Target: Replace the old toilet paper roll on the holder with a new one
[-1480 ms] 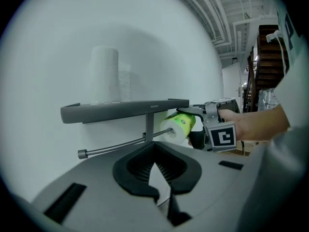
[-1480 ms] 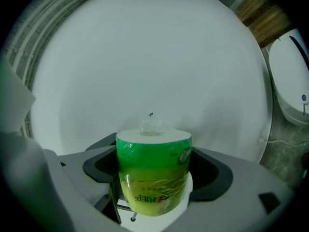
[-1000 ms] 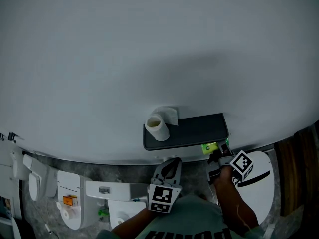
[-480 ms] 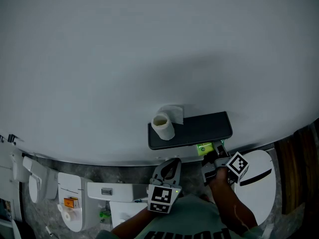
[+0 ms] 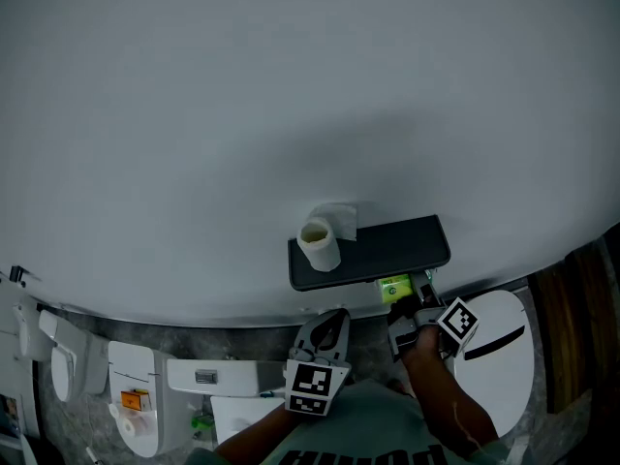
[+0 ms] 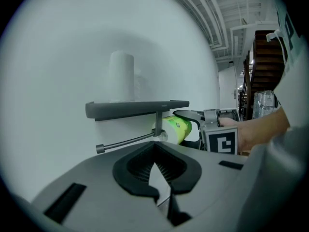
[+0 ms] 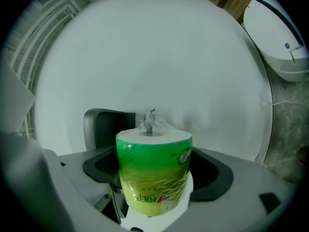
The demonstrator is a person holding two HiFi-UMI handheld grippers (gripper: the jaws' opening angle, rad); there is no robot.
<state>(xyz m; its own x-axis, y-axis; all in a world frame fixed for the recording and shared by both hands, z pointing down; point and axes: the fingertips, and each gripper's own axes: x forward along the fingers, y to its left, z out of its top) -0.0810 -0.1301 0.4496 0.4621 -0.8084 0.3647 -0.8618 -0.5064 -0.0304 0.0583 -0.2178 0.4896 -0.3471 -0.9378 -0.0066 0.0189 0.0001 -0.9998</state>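
Head view: the dark holder point(image 5: 387, 245) is carrying the old roll point(image 5: 317, 243) upright on its left end. The right gripper point(image 5: 405, 301) is holding the green-wrapped new roll point(image 5: 393, 288) just under the shelf's right part. The left gripper point(image 5: 327, 329) is hanging nearer and further left.

Left gripper view: its jaws are resting together, empty. The bar point(image 6: 128, 142) is running left from its post to a free tip. The new roll is lying right of the post, axis along the bar.

Right gripper view: the jaws are clamping the roll's sides. It probably needs carrying left past the tip.
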